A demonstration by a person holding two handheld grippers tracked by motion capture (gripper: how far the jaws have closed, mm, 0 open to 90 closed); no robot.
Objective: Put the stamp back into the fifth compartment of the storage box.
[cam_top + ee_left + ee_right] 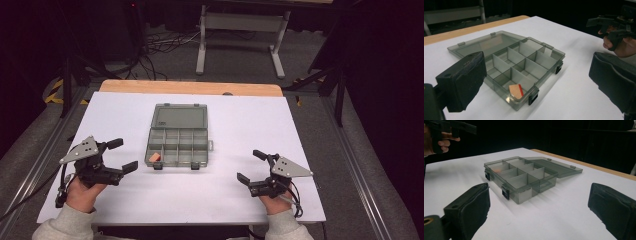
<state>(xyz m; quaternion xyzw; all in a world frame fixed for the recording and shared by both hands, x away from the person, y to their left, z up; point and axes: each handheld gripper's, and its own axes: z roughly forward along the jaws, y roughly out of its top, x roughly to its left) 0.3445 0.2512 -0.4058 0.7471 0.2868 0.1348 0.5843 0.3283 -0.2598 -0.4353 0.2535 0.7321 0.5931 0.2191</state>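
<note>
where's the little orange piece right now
In the high view the small orange piece lies inside the open grey plastic compartment box, in its near-left corner compartment, the corner nearest the left tongs.

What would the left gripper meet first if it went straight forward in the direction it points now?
Probably the open organizer box. The left gripper points toward the box's near left corner, where the compartment with the small orange piece sits, and bare white table lies between. Depth is uncertain, so it could pass just in front.

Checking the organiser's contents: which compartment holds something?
The front-row corner compartment nearest the left tool: it alone holds a small orange piece.
</note>
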